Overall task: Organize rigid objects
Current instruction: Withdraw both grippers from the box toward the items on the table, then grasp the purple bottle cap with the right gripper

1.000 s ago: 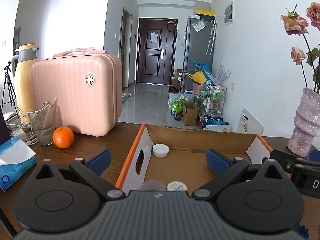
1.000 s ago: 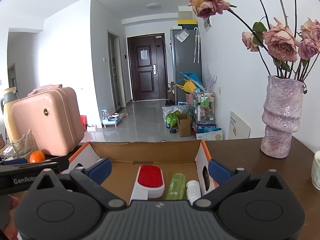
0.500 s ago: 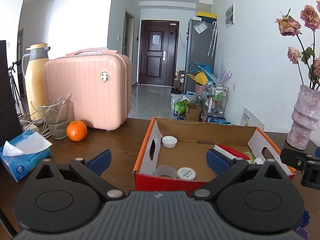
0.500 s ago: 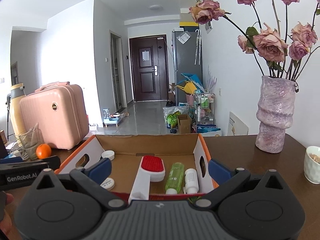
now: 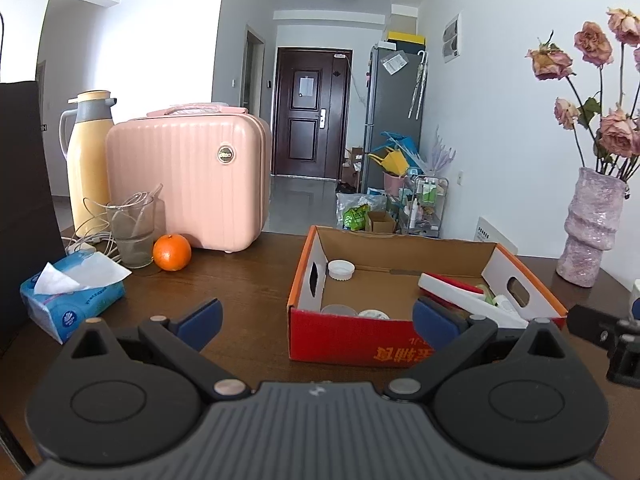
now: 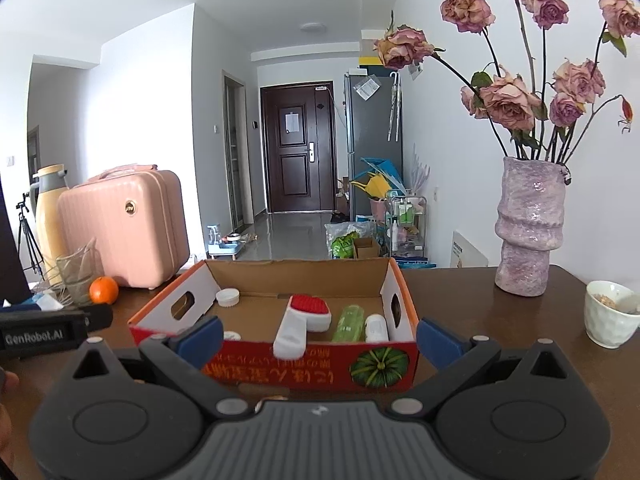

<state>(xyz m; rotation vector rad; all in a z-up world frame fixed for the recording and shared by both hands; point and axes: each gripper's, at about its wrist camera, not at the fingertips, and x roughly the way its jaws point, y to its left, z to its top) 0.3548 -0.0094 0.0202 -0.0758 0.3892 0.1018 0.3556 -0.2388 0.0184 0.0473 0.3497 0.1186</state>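
An open red and orange cardboard box [image 5: 352, 340] [image 6: 304, 368] stands on the dark wooden table. It holds a white and red brush [image 6: 306, 318] [image 5: 460, 292], a green bottle [image 6: 352, 322], a white bottle [image 6: 377, 327], a white cap [image 5: 341, 269] [image 6: 227, 297] and small round jars [image 5: 372, 314]. My left gripper [image 5: 316, 316] is open and empty, in front of the box's left part. My right gripper [image 6: 318, 338] is open and empty, just before the box's front wall.
A pink case [image 5: 188, 176], a yellow thermos [image 5: 88, 160], a glass with cables [image 5: 132, 232], an orange [image 5: 172, 252] and a tissue pack [image 5: 72, 300] stand on the left. A purple vase with roses [image 6: 528, 236] and a white cup [image 6: 610, 312] stand on the right.
Both grippers have pulled back and up from over the box; the box's front wall now shows in both views. Both stay open and empty.
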